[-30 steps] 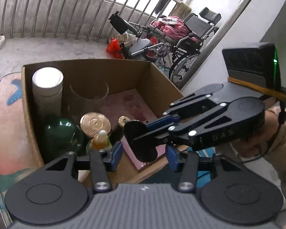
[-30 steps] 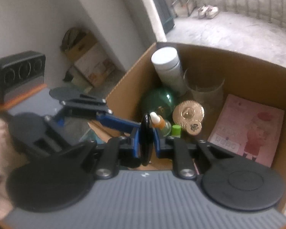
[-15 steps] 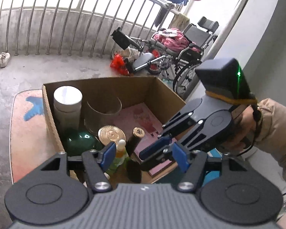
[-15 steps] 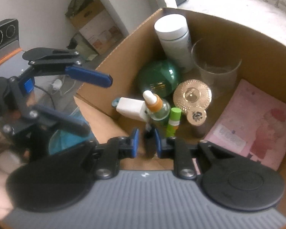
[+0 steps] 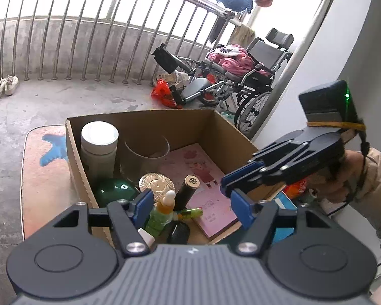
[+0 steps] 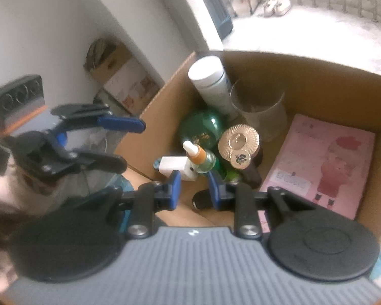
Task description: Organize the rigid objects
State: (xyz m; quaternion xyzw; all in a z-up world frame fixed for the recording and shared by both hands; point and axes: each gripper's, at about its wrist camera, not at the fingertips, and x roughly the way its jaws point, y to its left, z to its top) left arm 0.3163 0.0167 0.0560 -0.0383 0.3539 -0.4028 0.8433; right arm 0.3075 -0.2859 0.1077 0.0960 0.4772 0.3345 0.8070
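The brown cardboard box [image 6: 325, 76] holds a white cylindrical canister [image 6: 210, 81], clear glass cup [image 6: 261, 111], green round bottle [image 6: 203, 127] and flat pink booklet [image 6: 325, 162]. A black oval compact [image 6: 202, 200] lies at the near edge, just before the right gripper [image 6: 194, 190], whose narrow jaws are opening, empty. The left gripper [image 5: 190, 208] hovers wide and empty above an orange-necked dropper bottle [image 5: 162, 213].

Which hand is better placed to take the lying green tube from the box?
Probably left: the left gripper is wide open, empty, with the tube straight ahead. The right gripper is narrow, opening, empty.
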